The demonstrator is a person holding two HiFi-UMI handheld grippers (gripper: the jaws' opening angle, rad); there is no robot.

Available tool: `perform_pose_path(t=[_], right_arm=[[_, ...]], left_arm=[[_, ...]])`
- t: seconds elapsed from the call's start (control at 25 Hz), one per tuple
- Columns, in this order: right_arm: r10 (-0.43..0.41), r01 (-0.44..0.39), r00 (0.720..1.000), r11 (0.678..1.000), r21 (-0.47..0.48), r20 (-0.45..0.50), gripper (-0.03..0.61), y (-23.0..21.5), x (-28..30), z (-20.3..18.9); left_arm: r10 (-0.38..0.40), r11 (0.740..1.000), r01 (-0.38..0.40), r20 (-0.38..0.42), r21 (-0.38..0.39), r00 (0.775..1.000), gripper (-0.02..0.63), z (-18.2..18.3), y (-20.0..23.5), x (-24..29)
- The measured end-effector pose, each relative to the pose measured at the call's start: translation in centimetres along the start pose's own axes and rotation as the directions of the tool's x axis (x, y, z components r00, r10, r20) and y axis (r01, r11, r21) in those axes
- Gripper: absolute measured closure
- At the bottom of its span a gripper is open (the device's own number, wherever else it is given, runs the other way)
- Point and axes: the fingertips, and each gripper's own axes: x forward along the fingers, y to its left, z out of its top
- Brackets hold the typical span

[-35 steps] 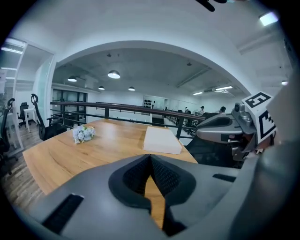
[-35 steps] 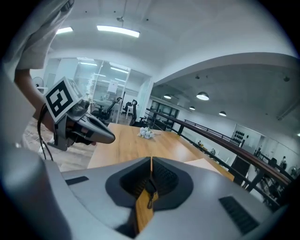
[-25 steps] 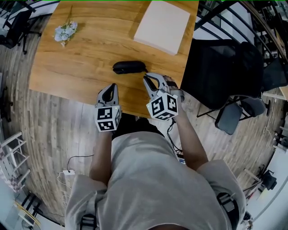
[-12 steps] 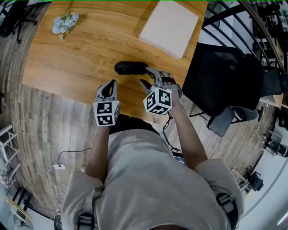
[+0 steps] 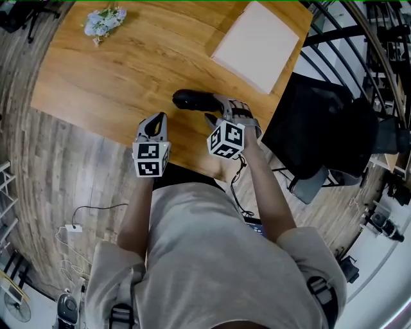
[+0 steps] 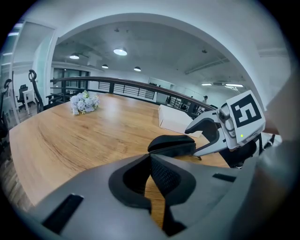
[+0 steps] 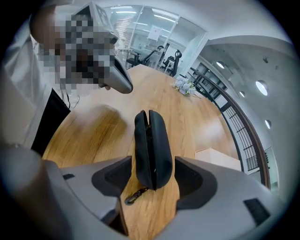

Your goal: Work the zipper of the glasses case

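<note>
The black glasses case (image 5: 191, 99) lies on the wooden table (image 5: 96, 77) near its front edge. My right gripper (image 5: 214, 109) is at the case's right end; its jaws have just been opening and stand open. In the right gripper view the case (image 7: 151, 140) reaches in between them with a gap on each side, and its zipper seam faces up. A small metal clasp (image 7: 133, 196) trails from the near end. My left gripper (image 5: 157, 120) is shut and empty, short of the case to its left. From the left gripper (image 6: 151, 158) view the case (image 6: 172, 144) lies just ahead.
A white flat box (image 5: 257, 45) lies at the table's far right, and a small flower bunch (image 5: 104, 19) at the far left. A black chair (image 5: 321, 128) stands right of the table. The table's front edge runs just under both grippers.
The right jaws went from shut to wide open. The right gripper moved up to the case, so that its end now sits between the jaws. The left gripper sank a little.
</note>
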Motion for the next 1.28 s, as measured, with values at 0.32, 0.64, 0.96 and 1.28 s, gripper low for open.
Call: perform_pose_path(t=[0.32,0.64,0.96,1.28], right_arm=[[0.024,-0.025,1.000,0.999,-0.026,-0.020,0.289,-0.4,2.3,-0.3],[-0.015,0.014,1.000,0.998,-0.060,-0.019,0.296,-1.1,2.5,0.1],[-0.091,0.093,0.994,0.995,-0.040,0.061,0.308,-1.8,-0.2,1.5],[-0.131,0.137,0.986,0.989,-0.057,0.105,0.318,-1.7,-2.5,2.1]], left_arm=[[0.000,1.000,0.000,-0.015,-0.009,1.000,0.591,-0.5,0.4,-0.1],[-0.015,1.000,0.015,-0.034,0.011,0.999,0.591,-0.7,0.7,-0.2],[-0.081,0.978,0.082,-0.017,0.190,0.997,0.591,1.8,1.3,-1.2],[-0.164,0.862,0.173,-0.060,0.476,0.985,0.591,4.9,0.5,-1.0]])
